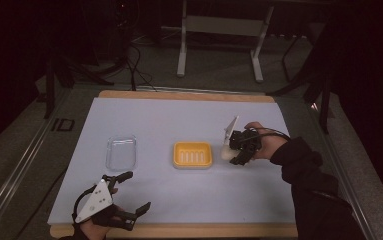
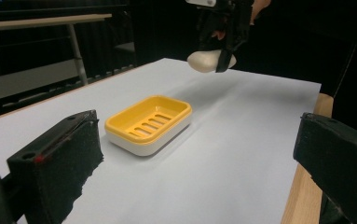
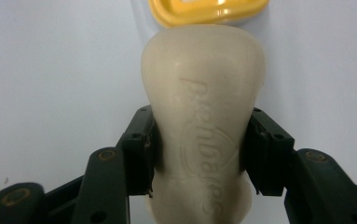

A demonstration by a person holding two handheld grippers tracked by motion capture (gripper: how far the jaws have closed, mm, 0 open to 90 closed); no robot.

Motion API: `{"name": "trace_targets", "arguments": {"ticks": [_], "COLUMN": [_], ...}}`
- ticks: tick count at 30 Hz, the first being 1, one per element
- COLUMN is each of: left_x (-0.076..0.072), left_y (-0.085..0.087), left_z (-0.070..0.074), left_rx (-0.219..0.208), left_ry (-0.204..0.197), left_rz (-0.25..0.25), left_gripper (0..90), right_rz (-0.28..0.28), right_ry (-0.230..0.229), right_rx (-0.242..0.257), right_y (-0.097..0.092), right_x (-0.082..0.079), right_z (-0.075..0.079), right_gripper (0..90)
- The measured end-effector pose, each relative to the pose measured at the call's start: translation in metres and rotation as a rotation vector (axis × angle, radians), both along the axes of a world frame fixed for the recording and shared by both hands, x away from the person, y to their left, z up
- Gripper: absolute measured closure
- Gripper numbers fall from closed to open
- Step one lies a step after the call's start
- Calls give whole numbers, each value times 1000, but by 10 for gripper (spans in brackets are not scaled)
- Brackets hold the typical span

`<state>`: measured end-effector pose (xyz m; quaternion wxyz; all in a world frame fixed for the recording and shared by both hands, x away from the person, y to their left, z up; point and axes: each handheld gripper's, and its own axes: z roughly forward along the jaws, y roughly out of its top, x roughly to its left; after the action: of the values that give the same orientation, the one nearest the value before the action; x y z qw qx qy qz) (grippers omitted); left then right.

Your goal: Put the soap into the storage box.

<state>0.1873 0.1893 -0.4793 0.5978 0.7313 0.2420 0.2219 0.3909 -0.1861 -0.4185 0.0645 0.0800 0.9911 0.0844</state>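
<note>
Right gripper view: cream soap bar, embossed lettering

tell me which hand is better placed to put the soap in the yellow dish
Right. The right gripper already clamps the soap bar just beside the yellow dish. The left gripper sits open near the table's front edge, holding nothing.

Overhead view; gripper views sharing soap dish
</note>
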Motion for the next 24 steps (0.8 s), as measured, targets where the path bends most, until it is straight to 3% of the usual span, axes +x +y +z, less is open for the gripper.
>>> {"name": "trace_targets", "arguments": {"ticks": [17,24], "left_x": [-1,-1], "left_y": [0,0], "left_z": [0,0], "left_rx": [2,1], "left_ry": [-1,-4], "left_rz": [0,-3], "left_gripper": [12,12], "right_rz": [94,94], "right_ry": [-15,-9], "right_rx": [54,71], "right_y": [29,39], "right_x": [2,4], "right_z": [6,10], "right_gripper": [501,500]}}
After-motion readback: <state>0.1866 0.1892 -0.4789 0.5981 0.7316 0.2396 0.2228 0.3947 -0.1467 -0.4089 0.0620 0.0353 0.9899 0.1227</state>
